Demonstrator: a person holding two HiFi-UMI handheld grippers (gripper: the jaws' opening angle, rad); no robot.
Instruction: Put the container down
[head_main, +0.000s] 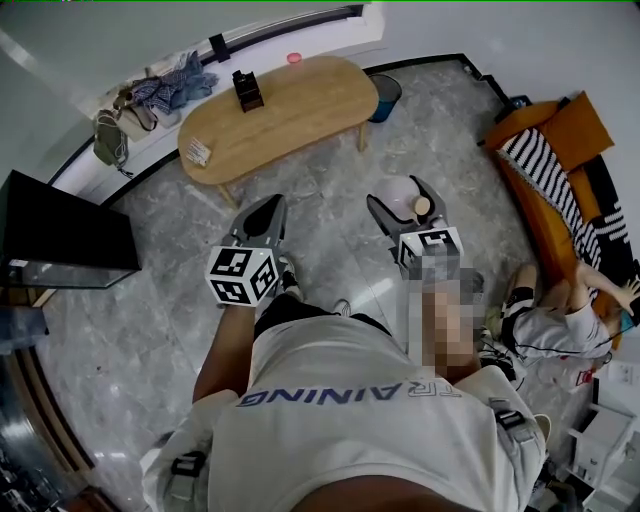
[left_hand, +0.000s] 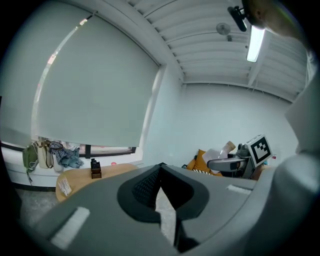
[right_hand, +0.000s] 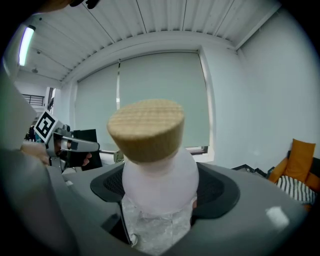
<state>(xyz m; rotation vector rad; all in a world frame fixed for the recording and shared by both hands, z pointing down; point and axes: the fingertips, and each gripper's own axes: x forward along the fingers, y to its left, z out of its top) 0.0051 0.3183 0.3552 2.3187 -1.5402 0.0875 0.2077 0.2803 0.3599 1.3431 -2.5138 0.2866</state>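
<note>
My right gripper (head_main: 400, 197) is shut on the container (head_main: 406, 193), a white frosted bottle with a cork lid (head_main: 422, 206), and holds it in the air above the grey marble floor. In the right gripper view the container (right_hand: 159, 182) fills the space between the jaws, cork lid (right_hand: 146, 129) uppermost. My left gripper (head_main: 270, 208) hangs level beside it to the left, jaws together and empty. The left gripper view shows its own tips (left_hand: 160, 167) meeting, and the right gripper (left_hand: 234, 161) with the container (left_hand: 219, 153) off to the right.
An oval wooden table (head_main: 300, 110) stands ahead with a small dark box (head_main: 247, 90) and a card (head_main: 198, 152) on it. A blue bin (head_main: 384, 96) sits by its right end. An orange sofa (head_main: 560, 150) and a seated person (head_main: 560, 322) are at right, a black cabinet (head_main: 60, 235) at left.
</note>
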